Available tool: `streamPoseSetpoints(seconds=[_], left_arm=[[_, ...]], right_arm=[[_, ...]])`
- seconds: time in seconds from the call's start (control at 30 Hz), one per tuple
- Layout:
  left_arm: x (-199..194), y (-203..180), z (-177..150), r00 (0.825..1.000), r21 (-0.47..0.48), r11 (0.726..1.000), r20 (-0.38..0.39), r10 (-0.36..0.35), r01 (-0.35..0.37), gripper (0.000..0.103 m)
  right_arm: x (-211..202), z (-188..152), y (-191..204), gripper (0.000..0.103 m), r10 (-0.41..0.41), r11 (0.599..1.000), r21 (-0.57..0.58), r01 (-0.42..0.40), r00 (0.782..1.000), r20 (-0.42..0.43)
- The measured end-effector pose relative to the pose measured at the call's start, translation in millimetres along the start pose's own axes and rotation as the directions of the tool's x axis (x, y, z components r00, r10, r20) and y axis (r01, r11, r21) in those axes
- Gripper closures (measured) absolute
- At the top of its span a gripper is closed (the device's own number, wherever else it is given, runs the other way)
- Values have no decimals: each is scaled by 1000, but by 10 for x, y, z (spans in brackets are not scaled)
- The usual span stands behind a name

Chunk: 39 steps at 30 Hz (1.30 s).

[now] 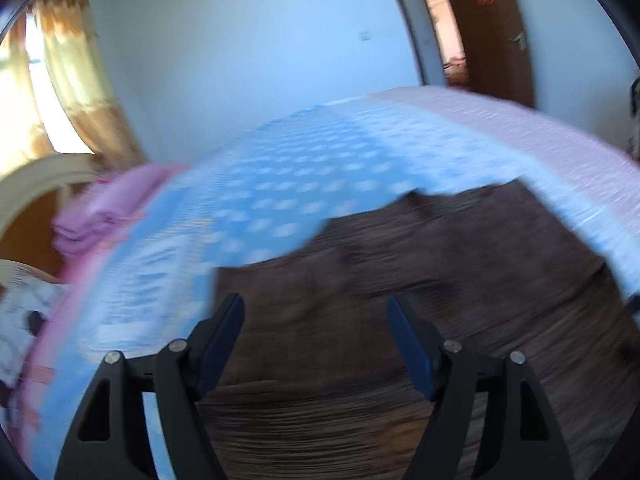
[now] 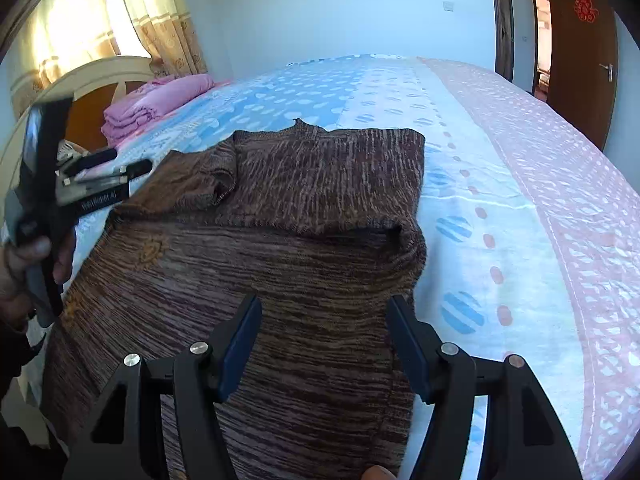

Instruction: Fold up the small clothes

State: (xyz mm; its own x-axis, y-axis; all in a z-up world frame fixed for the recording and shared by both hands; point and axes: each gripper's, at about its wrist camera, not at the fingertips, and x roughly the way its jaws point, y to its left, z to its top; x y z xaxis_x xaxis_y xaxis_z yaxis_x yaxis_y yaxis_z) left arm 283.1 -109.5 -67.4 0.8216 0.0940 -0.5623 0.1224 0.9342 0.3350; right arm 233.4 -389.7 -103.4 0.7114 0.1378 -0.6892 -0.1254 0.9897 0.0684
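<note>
1. Nearest us, our right claw hangs with jaws apart, gripping nothing, just above the sweater.
2. We see the brown sweater flat on the bed, its long axis running from 6 toward 12 o'clock, one sleeve already folded across the chest.
3. Our left claw is also spread and empty, over the sweater; in the right view it sits at 9 o'clock, beside the unfolded sleeve.
4. We judge the left hand nearer that sleeve, so it should take the next fold.
</note>
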Motion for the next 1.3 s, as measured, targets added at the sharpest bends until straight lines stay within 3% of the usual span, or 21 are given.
streamPoseSetpoints(seconds=[0.03, 0.1, 0.23, 0.4, 0.53, 0.6, 0.63, 0.7, 0.87, 1.07, 1.2, 1.3], left_arm=[[83, 114, -59, 998, 11, 999, -20, 54, -54, 26], [343, 448, -206, 977, 4, 983, -104, 185, -186, 26], [751, 881, -408, 940, -48, 966, -246, 236, -255, 26], [812, 937, -527, 935, -63, 967, -278, 222, -249, 20], [822, 980, -603, 937, -98, 966, -286, 201, -237, 16], [858, 1034, -615, 935, -126, 963, -299, 191, -237, 9], [884, 1057, -622, 933, -135, 961, -306, 192, -242, 7], [901, 1112, -642, 928, -160, 955, -319, 191, -251, 0], [925, 1228, -699, 931, -230, 945, -335, 145, -230, 0], [784, 1311, -674, 942, -273, 934, -304, 142, -229, 0], [714, 1229, -466, 955, -210, 952, -243, 168, -221, 0], [863, 1130, -311, 956, -186, 961, -249, 154, -204, 0]], right_arm=[[-1, 43, 40, 38, 8, 1000, -6, -8, 1000, -4], [6, 165, 166, 38, 21, 999, -31, -21, 1000, -5], [203, 533, 495, 38, 63, 995, -77, -66, 997, -44], [761, 1046, 965, 38, 63, 987, -137, -80, 990, -124], [1322, 1232, 1283, 38, -28, 977, -215, -7, 986, -162], [1552, 1255, 1349, 39, -90, 967, -252, 43, 980, -177], [1644, 1275, 1351, 47, -130, 962, -260, 83, 978, -166], [1676, 1372, 1233, 47, -166, 966, -220, 134, 977, -134], [1482, 1496, 459, 47, -305, 952, -14, 305, 945, -116], [1011, 1263, 106, 47, -239, 971, 0, 240, 966, -97], [956, 1120, -31, 47, -308, 951, -13, 308, 946, -99], [995, 1014, -236, 47, -352, 935, 11, 356, 928, -120]])
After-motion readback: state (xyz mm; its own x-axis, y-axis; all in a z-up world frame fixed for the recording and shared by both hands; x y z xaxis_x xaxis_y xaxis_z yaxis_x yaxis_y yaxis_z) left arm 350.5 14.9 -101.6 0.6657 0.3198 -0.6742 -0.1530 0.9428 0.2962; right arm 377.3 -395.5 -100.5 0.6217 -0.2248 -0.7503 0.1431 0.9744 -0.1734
